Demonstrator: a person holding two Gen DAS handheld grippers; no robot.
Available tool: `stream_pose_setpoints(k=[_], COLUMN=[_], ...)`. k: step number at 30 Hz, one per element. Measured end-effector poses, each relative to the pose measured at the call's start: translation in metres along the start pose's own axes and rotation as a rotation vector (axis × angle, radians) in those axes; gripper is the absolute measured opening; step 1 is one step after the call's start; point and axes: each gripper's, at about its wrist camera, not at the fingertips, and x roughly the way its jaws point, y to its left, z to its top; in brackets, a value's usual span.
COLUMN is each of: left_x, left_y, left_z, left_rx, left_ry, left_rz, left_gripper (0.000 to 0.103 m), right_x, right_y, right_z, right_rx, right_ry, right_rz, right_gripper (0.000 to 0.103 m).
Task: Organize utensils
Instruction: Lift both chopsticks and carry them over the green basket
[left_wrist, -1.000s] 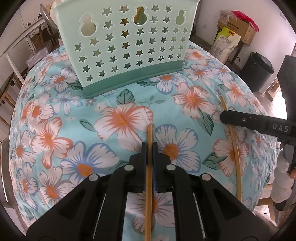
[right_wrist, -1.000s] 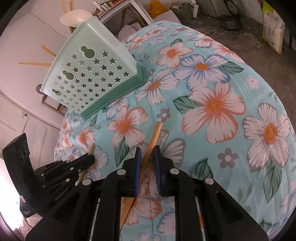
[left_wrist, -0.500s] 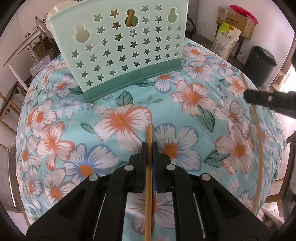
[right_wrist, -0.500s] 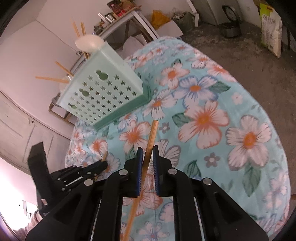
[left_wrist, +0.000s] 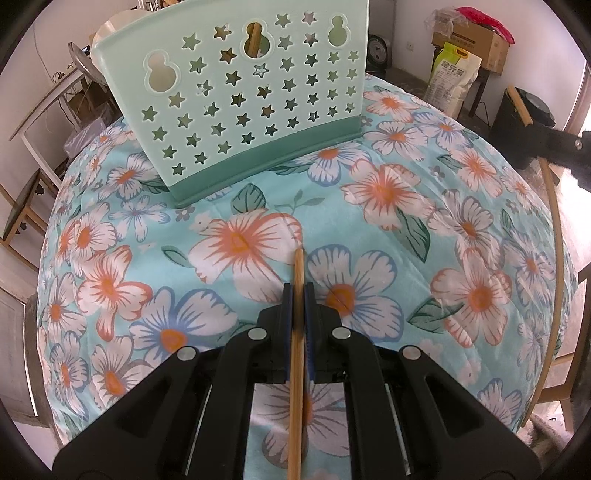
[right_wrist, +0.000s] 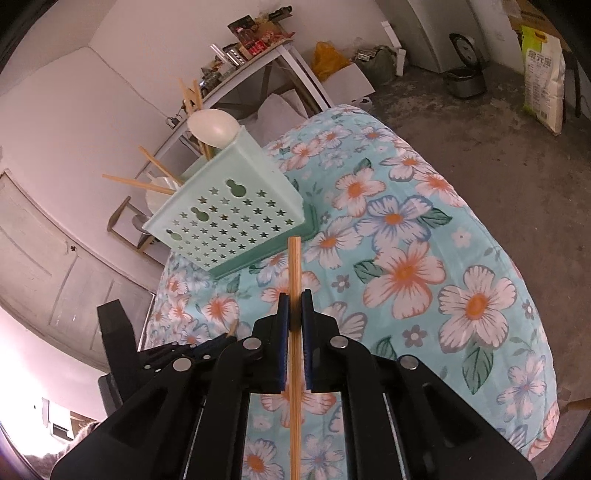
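Chopsticks are the matter here: each gripper clamps one. In the left wrist view the left gripper (left_wrist: 298, 291) is clenched on a chopstick (left_wrist: 297, 332), which runs straight up the middle of the frame between the blue pads, its tip over the flowered cloth of the table (left_wrist: 480, 229). In the right wrist view the right gripper (right_wrist: 294, 302) grasps the second chopstick (right_wrist: 294, 273) in the same manner; its jaws have just been closing, and the stick now sits tight between them. I judge that each stick lies along the fingers so that it can go end first into the holder.

The holder (left_wrist: 251, 107), a pale green basket with star holes, stands on the table in the upper middle of the left view. In the right view it is in the middle left, and there one sees it is already partly filled: several chopsticks (right_wrist: 147, 181) lean out at its upper left, and a white spoon (right_wrist: 214, 127) rests at its top. At the right edge of the left view the right gripper appears too, with its stick pointing upward.

The sticks seem lifted clear of the cloth, well apart from the holder. The next step, I think, is to carry them over the open top and lower them in.
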Motion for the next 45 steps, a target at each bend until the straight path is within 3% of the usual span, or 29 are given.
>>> stream_pose_setpoints(k=[11, 30, 37, 45], left_x=[0.001, 0.002, -0.003, -0.062], left_y=[-0.001, 0.001, 0.025, 0.086], left_z=[0.000, 0.003, 0.009, 0.039], left_rx=[0.004, 0.001, -0.102, -0.294], left_ry=[-0.004, -0.013, -0.013, -0.141], left_rz=[0.002, -0.008, -0.115, -0.289], left_gripper=[0.007, 0.005, 0.005, 0.005], right_x=[-0.020, -0.023, -0.029, -0.037], right_y=[0.020, 0.029, 0.030, 0.024], right_z=[0.013, 0.017, 0.015, 0.015], right_rx=[-0.027, -0.032, -0.031, -0.017], right_ry=[-0.056, -0.066, -0.078, -0.100], right_rz=[0.072, 0.092, 0.083, 0.100], right_gripper=[0.007, 0.007, 0.007, 0.007])
